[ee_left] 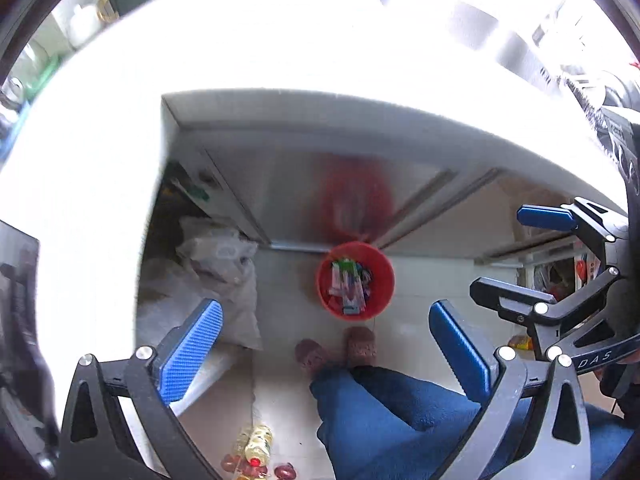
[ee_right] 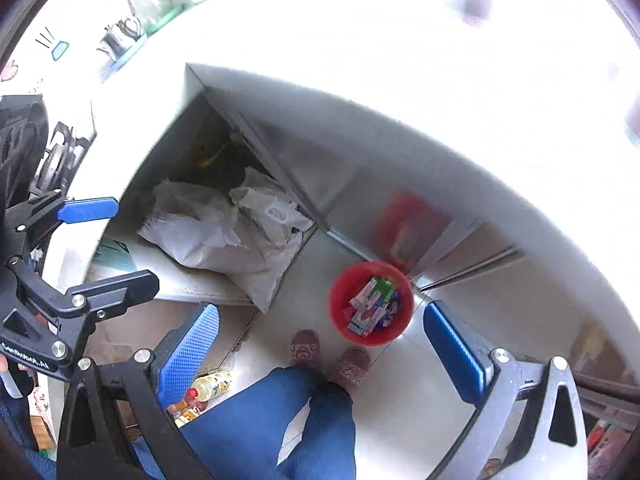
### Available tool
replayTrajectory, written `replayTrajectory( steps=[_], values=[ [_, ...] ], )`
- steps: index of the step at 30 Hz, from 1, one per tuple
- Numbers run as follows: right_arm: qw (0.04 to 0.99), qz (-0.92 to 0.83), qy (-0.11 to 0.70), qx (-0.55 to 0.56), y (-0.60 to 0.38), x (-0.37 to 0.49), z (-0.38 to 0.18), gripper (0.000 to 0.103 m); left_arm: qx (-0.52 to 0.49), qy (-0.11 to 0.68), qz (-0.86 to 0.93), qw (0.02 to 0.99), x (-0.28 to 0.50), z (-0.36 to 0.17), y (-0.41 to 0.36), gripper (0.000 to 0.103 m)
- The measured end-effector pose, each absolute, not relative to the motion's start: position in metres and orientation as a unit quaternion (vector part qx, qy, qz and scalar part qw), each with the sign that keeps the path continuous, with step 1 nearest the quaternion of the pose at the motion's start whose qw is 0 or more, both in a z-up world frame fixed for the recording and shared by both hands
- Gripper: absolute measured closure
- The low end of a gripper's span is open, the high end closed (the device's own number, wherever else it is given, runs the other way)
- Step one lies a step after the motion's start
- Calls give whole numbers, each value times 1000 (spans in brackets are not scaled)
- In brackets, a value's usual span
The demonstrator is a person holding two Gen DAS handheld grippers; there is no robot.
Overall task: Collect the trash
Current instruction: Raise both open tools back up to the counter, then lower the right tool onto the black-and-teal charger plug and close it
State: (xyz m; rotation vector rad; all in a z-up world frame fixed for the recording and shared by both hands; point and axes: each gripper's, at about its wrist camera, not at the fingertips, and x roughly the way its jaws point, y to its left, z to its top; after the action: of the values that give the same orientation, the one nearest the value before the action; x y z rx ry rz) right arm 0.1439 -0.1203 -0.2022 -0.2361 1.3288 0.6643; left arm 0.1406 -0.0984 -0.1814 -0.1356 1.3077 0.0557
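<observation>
A red bin [ee_left: 355, 280] stands on the floor below the counter edge, with several colourful wrappers and cartons [ee_left: 347, 286] inside. It also shows in the right wrist view [ee_right: 371, 303] with the same trash [ee_right: 372, 306] in it. My left gripper [ee_left: 326, 350] is open and empty, high above the floor, looking down. My right gripper [ee_right: 322, 354] is open and empty too, held beside it. The right gripper shows at the right edge of the left wrist view [ee_left: 516, 252]. The left gripper shows at the left edge of the right wrist view [ee_right: 116, 240].
A bright white countertop [ee_left: 260, 40] fills the upper part of both views, with kettles and jars at its back [ee_right: 120, 36]. White sacks [ee_right: 224, 232] lie on the floor to the left. Oil bottles [ee_left: 256, 446] lie near the person's legs [ee_left: 400, 412] and slippers [ee_left: 360, 346].
</observation>
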Motion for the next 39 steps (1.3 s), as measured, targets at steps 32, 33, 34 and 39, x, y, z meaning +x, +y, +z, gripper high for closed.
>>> replayTrajectory(
  steps=[32,33,34,39],
  values=[
    [811,270,512,-90,-42,300,-93,1,-33,535,4,844,312,-70,38,0],
    [811,268,511,-92,-36,307,-93,1,-32,532,1,846,321,-67,45,0],
    [812,268,511,-93,-30,314,-92,1,-32,530,-1,847,329,-66,51,0],
    [809,267,516,-89,-9,351,-100,1,-47,531,-1,846,370,-69,85,0]
  ],
)
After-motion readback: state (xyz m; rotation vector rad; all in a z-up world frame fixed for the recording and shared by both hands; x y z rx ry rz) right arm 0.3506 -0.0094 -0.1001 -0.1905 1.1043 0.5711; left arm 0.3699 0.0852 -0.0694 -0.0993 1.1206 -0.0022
